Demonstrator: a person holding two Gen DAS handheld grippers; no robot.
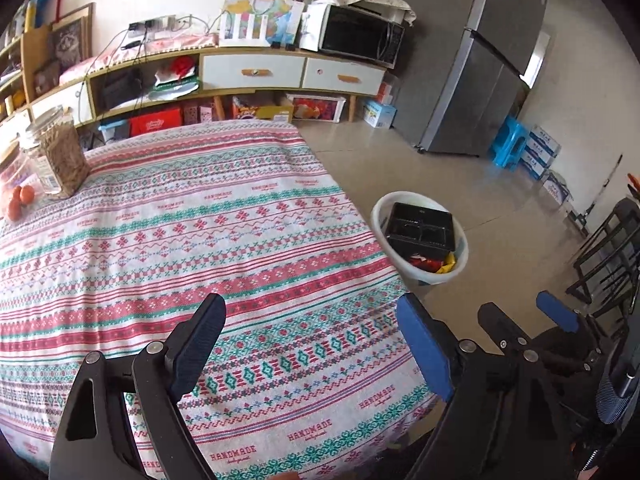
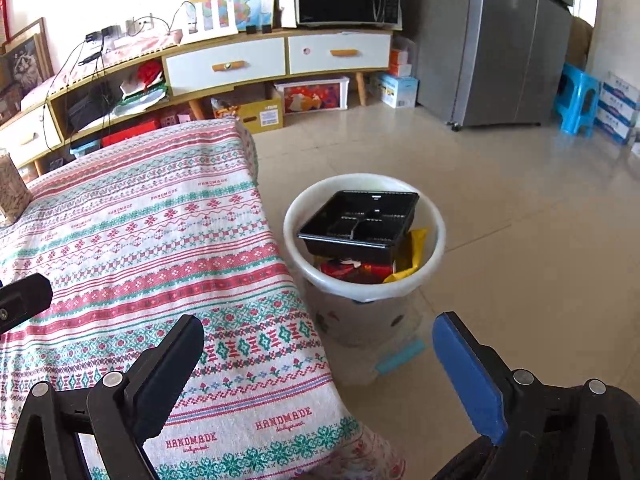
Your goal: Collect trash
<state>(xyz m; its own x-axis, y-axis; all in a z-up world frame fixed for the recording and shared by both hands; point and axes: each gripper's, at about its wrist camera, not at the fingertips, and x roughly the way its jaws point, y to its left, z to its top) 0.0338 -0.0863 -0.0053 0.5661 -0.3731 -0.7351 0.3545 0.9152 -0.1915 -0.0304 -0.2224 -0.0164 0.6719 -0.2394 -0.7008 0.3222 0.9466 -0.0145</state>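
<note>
Two grippers, each angled downward, jaws spread wide with nothing between them: left gripper (image 1: 310, 316) over the woven, patterned tablecloth (image 1: 180, 240); right gripper (image 2: 318, 334) at the table's edge, near the bin. Round white plastic bin (image 2: 434, 216) on glossy tile floor, beside the table. Inside: square black compartmented tray (image 2: 360, 220), tilted atop crumpled red and yellow wrappers (image 2: 408, 256).
</note>
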